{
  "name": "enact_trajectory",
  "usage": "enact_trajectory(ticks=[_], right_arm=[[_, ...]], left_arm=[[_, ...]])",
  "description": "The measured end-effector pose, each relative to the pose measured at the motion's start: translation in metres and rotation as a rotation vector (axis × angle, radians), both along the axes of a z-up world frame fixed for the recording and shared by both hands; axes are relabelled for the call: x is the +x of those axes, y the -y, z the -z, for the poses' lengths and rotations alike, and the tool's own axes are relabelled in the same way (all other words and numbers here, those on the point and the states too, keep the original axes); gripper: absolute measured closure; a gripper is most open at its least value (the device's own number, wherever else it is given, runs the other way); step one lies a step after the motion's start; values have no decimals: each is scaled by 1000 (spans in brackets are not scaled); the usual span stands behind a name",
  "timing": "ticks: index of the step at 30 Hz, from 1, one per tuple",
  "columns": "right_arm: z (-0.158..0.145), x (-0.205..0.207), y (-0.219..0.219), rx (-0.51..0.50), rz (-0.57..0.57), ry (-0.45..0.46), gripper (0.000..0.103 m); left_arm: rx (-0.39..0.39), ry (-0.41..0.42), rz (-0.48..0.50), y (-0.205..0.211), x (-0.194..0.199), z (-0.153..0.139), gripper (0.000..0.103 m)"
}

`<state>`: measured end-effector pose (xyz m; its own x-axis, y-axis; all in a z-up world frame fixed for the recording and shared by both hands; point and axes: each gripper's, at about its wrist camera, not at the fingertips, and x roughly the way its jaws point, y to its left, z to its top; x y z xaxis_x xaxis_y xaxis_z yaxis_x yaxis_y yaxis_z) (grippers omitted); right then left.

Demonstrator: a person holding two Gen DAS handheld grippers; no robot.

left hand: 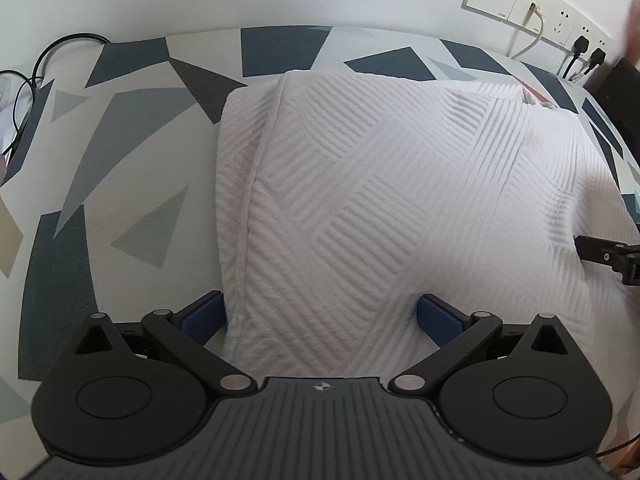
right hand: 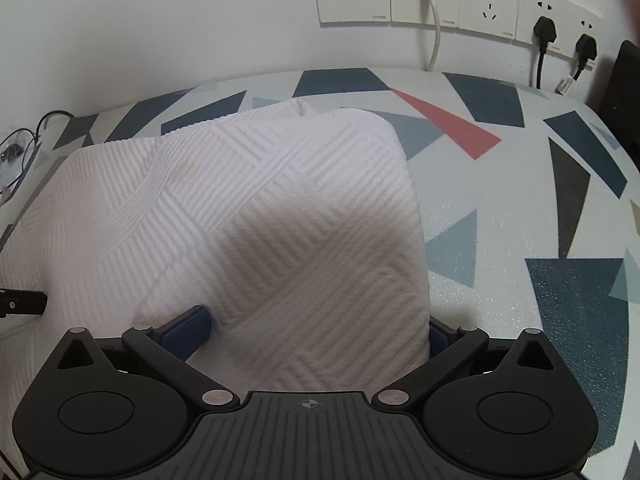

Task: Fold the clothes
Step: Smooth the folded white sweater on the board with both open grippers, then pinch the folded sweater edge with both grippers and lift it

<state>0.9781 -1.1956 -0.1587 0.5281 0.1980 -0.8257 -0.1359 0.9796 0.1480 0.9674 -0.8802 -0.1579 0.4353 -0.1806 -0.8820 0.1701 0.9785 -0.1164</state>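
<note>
Both grippers stood wide apart around folded cloth [left hand: 360, 184].
Left gripper [left hand: 320, 316] and right gripper [right hand: 316, 332] straddled its near edge; sockets [right hand: 488, 4] and cables [left hand: 28, 80] lay beyond.

My white textured garment [left hand: 372, 200] carries raised stripes set in crossing diagonal blocks, faintly pink in the shade. Under it the tablecloth [right hand: 500, 216] is pale grey, scattered with navy, charcoal, teal-grey and beige triangles, plus one red wedge [right hand: 448, 124]. My left gripper [left hand: 320, 316] and right gripper [right hand: 316, 330] are black with dark blue finger pads. The wall sockets [right hand: 490, 2] are cream, holding black plugs [right hand: 544, 30].
</note>
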Motion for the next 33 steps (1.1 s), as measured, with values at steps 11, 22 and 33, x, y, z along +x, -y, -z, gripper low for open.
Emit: enact_trajectory(ticks=[11, 22, 33], right_arm=[[2, -3, -1, -1, 10, 17, 1], [-2, -4, 24, 77, 11, -22, 1], [1, -2, -1, 48, -85, 0, 1]], left_arm=[[0, 15, 13, 0, -1, 1, 0], [4, -55, 96, -22, -12, -2, 0], [0, 19, 145, 4, 3, -1, 1]])
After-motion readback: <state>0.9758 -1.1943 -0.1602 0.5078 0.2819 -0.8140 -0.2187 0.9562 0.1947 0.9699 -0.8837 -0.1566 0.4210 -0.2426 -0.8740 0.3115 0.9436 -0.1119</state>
